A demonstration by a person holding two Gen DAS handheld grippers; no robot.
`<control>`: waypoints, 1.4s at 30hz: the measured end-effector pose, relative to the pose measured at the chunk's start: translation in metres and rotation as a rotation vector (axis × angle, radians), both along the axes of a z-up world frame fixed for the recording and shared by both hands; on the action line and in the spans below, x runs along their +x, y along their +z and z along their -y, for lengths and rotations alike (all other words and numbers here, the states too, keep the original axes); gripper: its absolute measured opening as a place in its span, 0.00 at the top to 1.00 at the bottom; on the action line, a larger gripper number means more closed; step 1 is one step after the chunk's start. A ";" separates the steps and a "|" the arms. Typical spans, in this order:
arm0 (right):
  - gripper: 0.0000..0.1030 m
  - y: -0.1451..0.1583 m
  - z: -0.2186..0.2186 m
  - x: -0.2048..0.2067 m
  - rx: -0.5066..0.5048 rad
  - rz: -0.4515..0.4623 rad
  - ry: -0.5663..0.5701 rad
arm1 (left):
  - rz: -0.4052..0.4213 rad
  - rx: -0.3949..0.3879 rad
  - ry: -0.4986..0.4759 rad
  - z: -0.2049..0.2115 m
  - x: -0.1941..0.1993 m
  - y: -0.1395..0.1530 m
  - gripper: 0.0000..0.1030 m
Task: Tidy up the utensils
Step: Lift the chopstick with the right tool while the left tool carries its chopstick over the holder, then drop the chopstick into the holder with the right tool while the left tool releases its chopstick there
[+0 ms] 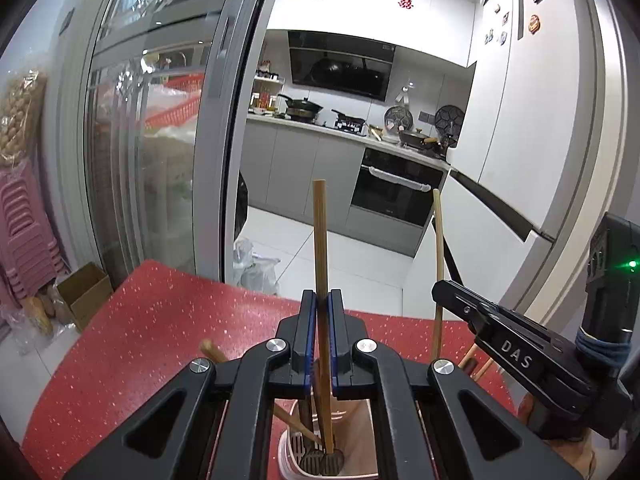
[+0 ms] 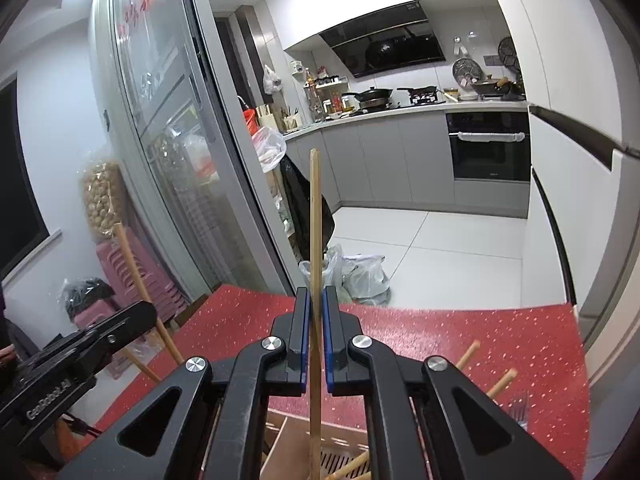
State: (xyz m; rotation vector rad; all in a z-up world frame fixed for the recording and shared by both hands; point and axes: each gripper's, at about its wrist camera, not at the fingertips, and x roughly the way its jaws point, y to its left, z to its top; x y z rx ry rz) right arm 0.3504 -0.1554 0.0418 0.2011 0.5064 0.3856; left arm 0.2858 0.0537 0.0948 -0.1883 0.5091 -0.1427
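My left gripper (image 1: 322,300) is shut on the wooden handle (image 1: 320,232) of a spatula that stands nearly upright. Its dark head (image 1: 333,461) sits inside a pale utensil holder (image 1: 286,450), beside a second dark-headed utensil (image 1: 310,460). My right gripper (image 2: 316,296) is shut on a thin wooden chopstick (image 2: 315,208), also upright. Its lower end reaches down into a compartment of the holder (image 2: 280,428) with a slotted floor. In the left wrist view the right gripper (image 1: 442,292) shows at the right with that chopstick (image 1: 438,240). In the right wrist view the left gripper (image 2: 142,312) shows at the left.
Both grippers are over a red speckled table (image 2: 440,340). More wooden handles (image 2: 468,354) and a fork (image 2: 520,408) lie at its right. A glass sliding door (image 1: 160,140), a cardboard box (image 1: 84,292), pink stools (image 1: 24,240) and plastic bags (image 2: 360,276) stand beyond the table.
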 end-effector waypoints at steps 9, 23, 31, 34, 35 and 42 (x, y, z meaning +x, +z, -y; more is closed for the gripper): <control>0.94 -0.015 0.014 -0.023 -0.007 -0.006 0.005 | -0.018 0.045 -0.021 0.016 -0.016 -0.020 0.73; 0.94 -0.033 0.036 -0.056 0.006 -0.051 -0.003 | -0.043 0.109 0.006 0.017 -0.039 -0.029 0.73; 0.94 -0.050 0.042 -0.061 0.020 -0.129 0.013 | -0.114 0.155 0.020 0.017 -0.045 -0.047 0.73; 0.93 -0.053 0.042 -0.062 0.023 -0.153 0.037 | -0.149 0.147 0.028 0.013 -0.049 -0.052 0.73; 0.93 -0.052 0.043 -0.062 0.022 -0.155 0.038 | -0.154 0.149 0.036 0.012 -0.050 -0.053 0.73; 0.90 -0.052 0.052 -0.067 0.056 -0.181 0.034 | -0.178 0.157 0.043 0.011 -0.065 -0.054 0.73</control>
